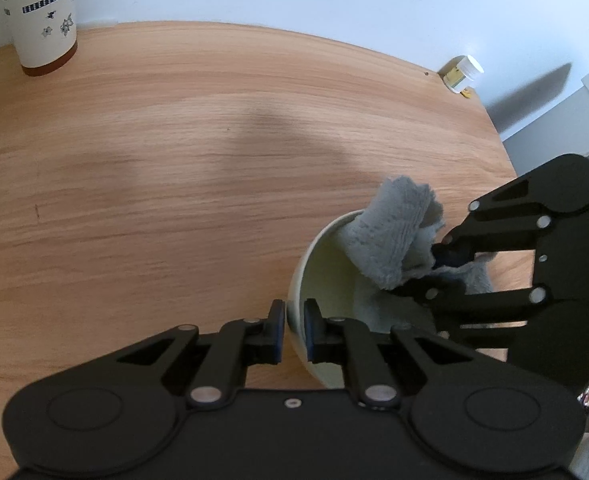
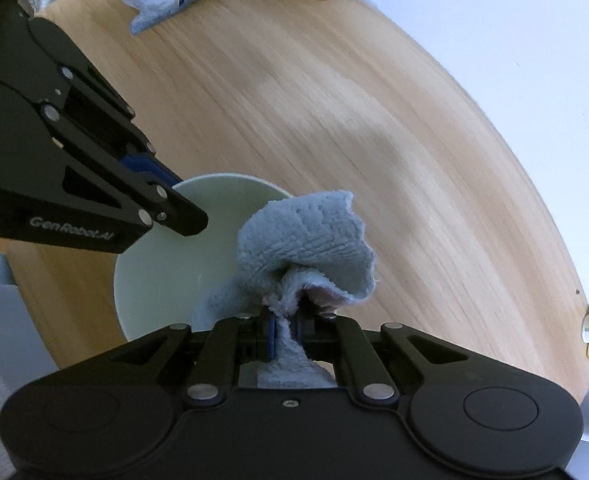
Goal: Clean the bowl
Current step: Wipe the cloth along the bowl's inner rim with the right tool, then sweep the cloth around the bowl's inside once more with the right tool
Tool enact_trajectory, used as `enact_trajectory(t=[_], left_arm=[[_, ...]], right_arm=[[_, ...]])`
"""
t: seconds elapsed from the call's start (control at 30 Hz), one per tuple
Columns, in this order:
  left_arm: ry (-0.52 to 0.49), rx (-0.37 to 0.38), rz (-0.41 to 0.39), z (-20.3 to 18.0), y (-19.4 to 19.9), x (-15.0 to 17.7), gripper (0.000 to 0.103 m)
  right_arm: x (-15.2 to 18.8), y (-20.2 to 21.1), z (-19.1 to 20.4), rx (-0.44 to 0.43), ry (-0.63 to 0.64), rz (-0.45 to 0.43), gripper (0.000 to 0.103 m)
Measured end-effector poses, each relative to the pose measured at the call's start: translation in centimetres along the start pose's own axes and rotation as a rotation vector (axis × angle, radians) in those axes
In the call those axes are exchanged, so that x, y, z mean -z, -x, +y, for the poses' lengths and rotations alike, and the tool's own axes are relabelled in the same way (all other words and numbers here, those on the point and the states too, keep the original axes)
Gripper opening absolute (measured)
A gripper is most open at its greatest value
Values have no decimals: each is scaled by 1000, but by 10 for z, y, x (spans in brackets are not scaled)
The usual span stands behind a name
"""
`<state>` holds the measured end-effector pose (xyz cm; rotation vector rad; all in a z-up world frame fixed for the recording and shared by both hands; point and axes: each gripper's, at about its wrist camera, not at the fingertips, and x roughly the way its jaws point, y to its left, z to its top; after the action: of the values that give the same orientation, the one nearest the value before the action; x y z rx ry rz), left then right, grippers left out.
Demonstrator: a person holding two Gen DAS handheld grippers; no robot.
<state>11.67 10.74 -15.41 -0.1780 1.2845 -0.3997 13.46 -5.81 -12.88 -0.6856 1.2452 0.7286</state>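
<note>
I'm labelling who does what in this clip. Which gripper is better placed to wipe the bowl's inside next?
Right. The right gripper is shut on the cloth at the bowl; the left gripper pinches its rim.

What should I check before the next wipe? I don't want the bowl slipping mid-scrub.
1. Left gripper clamped on the bowl rim, one finger inside, one outside: ok.
2. Right gripper shut on the grey cloth: ok.
3. Cloth reaching the bowl's inner wall: ok, part of it lies inside.
4. Bowl base flat on the table: cannot tell, it looks tipped.
5. Paper cup and small bottle well away from the bowl: ok.
</note>
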Motion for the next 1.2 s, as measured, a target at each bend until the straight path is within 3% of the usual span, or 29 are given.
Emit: enact_trajectory(t=[0.3,0.47,0.67,0.9,1.13,1.2], left_arm=[[15,-13,9,-4,-3,0,10],[14,-21,23,-5,-7,-2,9],[43,-8,20,0,-9,-5,8],[124,17,33,10,-12,-10,7],[106,-7,25,5,-14,-12,8],[93,-14,25,3,-15,-12,8]], right_arm=[[-8,-26,19,-42,4,37,9],[-17,-26,14,-185,-88,41,9],[-14,-1,-8,-272,-134,27,10],[-14,-4,-12,-452,-229,-26,10],[2,-5,-2,-474,-240,-19,10],[4,-11,8,-427,-179,13,10]])
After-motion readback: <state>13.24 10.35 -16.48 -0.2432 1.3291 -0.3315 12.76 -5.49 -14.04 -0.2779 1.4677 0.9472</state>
